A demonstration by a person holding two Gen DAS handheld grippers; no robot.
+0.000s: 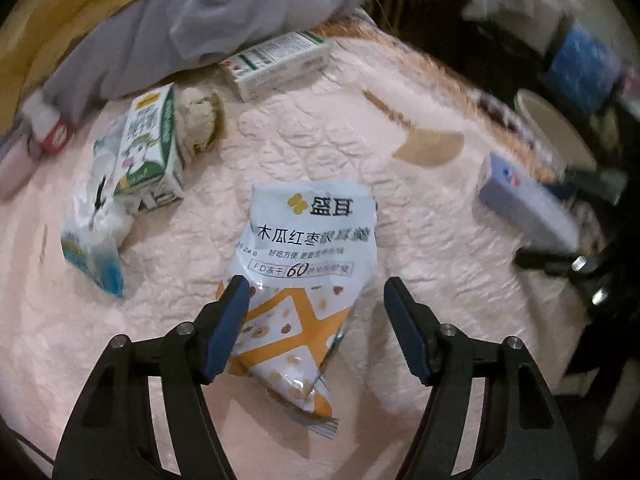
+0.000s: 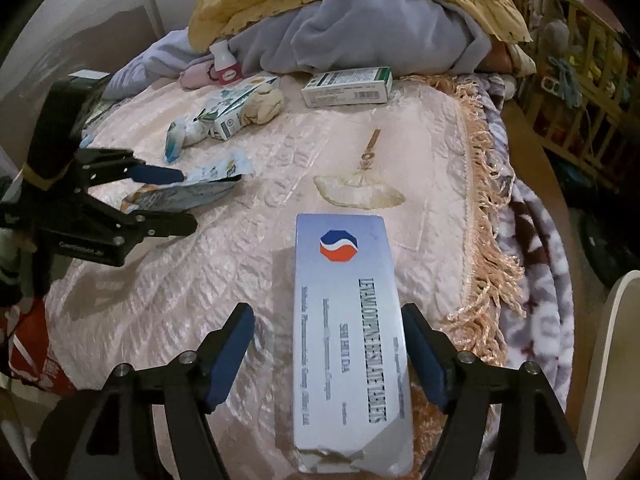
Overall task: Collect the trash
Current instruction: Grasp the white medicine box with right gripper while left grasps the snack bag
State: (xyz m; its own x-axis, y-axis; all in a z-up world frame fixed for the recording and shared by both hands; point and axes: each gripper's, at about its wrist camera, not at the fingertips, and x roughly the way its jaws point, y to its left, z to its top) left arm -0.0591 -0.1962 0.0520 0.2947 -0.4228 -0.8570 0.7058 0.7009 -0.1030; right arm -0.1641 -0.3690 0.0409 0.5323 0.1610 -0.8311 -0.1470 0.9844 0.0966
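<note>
An empty snack pouch [image 1: 308,256], white and orange with Chinese print, lies on the pink bedspread [image 1: 304,136]. My left gripper [image 1: 316,292] is open with its jaws on either side of the pouch's lower half. A pale blue tablet box [image 2: 348,320] lies lengthwise on the bedspread. My right gripper [image 2: 330,320] is open and straddles the box. The left gripper [image 2: 176,200] and the pouch [image 2: 192,190] also show in the right wrist view; the box [image 1: 528,200] shows at the right of the left wrist view.
A green-and-white milk carton [image 1: 152,148], a crumpled blue-white wrapper [image 1: 96,240], a green-striped box [image 1: 276,62], a cream sock [image 1: 198,118] and a small pink bottle [image 2: 224,64] lie further back. Grey and yellow blankets [image 2: 360,12] are piled behind. A white bin rim [image 1: 552,124] stands off the bed's right, fringed edge.
</note>
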